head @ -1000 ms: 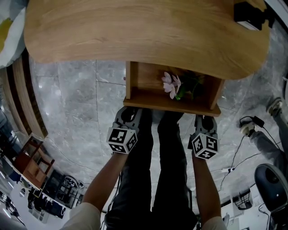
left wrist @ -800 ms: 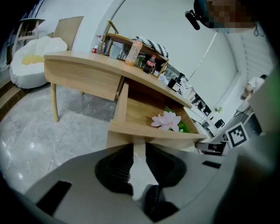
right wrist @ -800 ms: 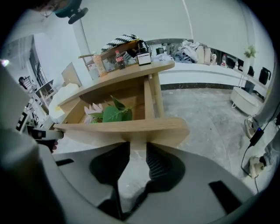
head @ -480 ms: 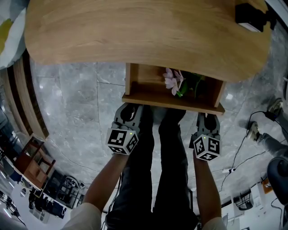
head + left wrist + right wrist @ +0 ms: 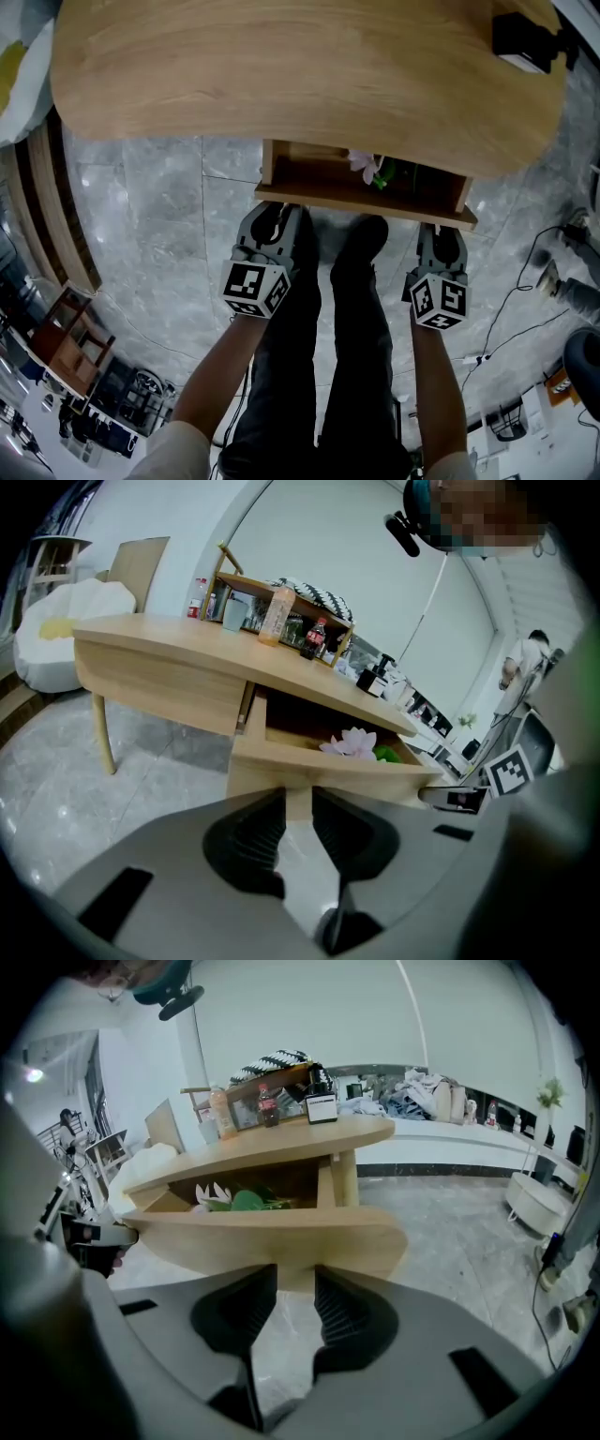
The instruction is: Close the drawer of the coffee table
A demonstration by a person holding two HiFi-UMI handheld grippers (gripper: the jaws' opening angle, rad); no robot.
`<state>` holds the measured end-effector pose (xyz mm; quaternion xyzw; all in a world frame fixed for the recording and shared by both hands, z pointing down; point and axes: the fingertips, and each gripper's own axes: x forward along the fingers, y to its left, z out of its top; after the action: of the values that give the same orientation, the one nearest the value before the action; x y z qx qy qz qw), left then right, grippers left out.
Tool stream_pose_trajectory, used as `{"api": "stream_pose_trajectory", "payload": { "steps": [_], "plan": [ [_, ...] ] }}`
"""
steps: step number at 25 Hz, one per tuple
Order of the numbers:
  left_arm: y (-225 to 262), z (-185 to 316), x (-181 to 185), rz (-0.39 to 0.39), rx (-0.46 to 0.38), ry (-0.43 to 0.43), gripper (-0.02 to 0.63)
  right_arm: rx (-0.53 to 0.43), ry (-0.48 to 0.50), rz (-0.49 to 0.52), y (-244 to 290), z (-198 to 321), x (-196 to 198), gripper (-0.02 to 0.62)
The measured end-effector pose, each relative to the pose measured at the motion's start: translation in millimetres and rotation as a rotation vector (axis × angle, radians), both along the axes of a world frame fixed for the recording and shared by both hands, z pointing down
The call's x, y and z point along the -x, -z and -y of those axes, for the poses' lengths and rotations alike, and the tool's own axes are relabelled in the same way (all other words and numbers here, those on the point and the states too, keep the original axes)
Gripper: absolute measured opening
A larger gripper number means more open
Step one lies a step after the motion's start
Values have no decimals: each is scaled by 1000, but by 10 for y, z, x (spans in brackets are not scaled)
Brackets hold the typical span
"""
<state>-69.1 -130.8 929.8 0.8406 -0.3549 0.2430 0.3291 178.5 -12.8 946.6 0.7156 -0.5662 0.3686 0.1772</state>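
The drawer (image 5: 366,200) pokes out from under the coffee table (image 5: 300,66), at 12 o'clock from the person's legs. It is only a little way out. A pink flower (image 5: 364,164) lies inside it.

The left gripper (image 5: 274,214) is at the drawer's 7 o'clock corner. The right gripper (image 5: 439,232) is at its 5 o'clock corner. Both point at the front board.

In the left gripper view, the fingers (image 5: 258,832) are partly apart and hold nothing. The front board is just past their tips. In the right gripper view, the fingers (image 5: 342,1312) are opening wide and pinch nothing either.

I think this is the pushing step, and it looks more than half done. Next, both grippers need to push the front board toward 12 o'clock together. If one side pushes harder, the drawer might go crooked and get stuck. The push ends when the board sits flat under the table edge.
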Motion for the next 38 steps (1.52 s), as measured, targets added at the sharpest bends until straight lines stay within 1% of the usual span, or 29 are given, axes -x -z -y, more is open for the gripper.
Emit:
{"api": "stream_pose_trajectory", "payload": {
  "steps": [15,24,31,38],
  "plan": [
    [-4,371,-181,-17,-61,22,107,-49,-11,-25,-7,367,-152,152],
    [0,789,-321,6,-154,-19,107,-81,89,-110,-1,758,-269,152],
    [-10,937,-428,17,-213,-31,107,-98,97,-135,-16,908,-370,152],
    [-7,1044,-495,38,-261,-72,107,-110,133,-169,-10,1023,-426,150]
  ]
}}
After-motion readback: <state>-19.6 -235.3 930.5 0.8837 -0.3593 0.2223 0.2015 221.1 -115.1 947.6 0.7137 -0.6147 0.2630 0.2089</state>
